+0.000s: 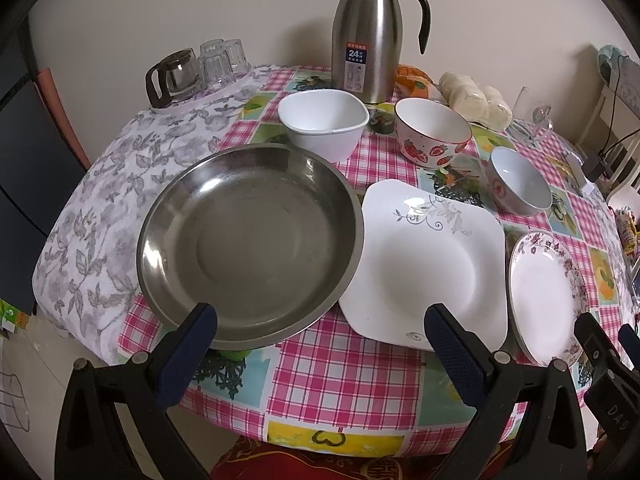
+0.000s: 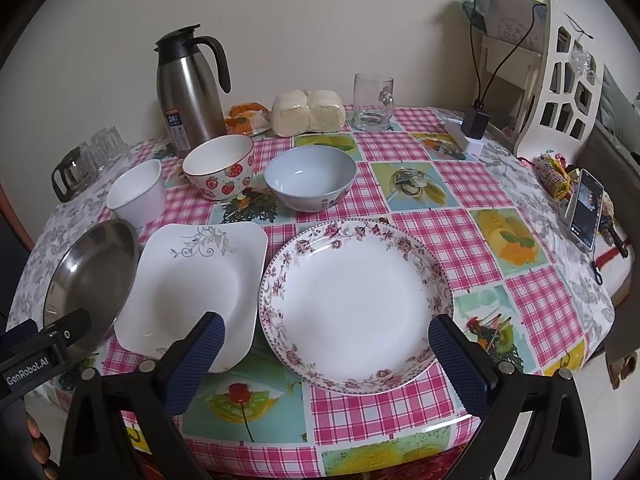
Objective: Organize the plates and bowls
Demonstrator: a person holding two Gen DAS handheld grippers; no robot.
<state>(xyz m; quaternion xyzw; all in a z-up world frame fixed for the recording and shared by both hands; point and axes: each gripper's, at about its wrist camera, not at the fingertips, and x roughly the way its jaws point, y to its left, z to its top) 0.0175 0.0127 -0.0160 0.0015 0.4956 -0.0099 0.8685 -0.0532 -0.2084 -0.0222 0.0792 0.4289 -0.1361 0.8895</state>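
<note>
Table (image 2: 472, 216): I am facing a round table that is wearing a pink-check cloth with fruit pictures; every place below is given from the steel dish.
Steel dish (image 1: 248, 244): it is sitting at the near left of the table, empty, the widest piece here.
Square white plate (image 1: 428, 264): it is lying just right of the steel dish, its left edge seeming to touch or tuck under the dish's rim.
Floral round plate (image 2: 356, 304): it is resting two places right of the steel dish, just beside the square plate.
Steel jug (image 1: 370, 36): it is standing upright well behind the steel dish, by the wall.
White square bowl (image 1: 323, 124): it is sitting just behind the steel dish.
Strawberry bowl (image 1: 433, 132): it is standing behind and right of the steel dish, near the white bowl.
Grey-blue bowl (image 2: 310, 182): it is standing farther right again, behind the two plates.
Left gripper (image 1: 320, 332): I am holding it spread wide and empty, over the near edges of the steel dish and square plate.
Right gripper (image 2: 327, 342): I am holding it spread wide and empty, its blue pads framing the floral plate's near rim.
</note>
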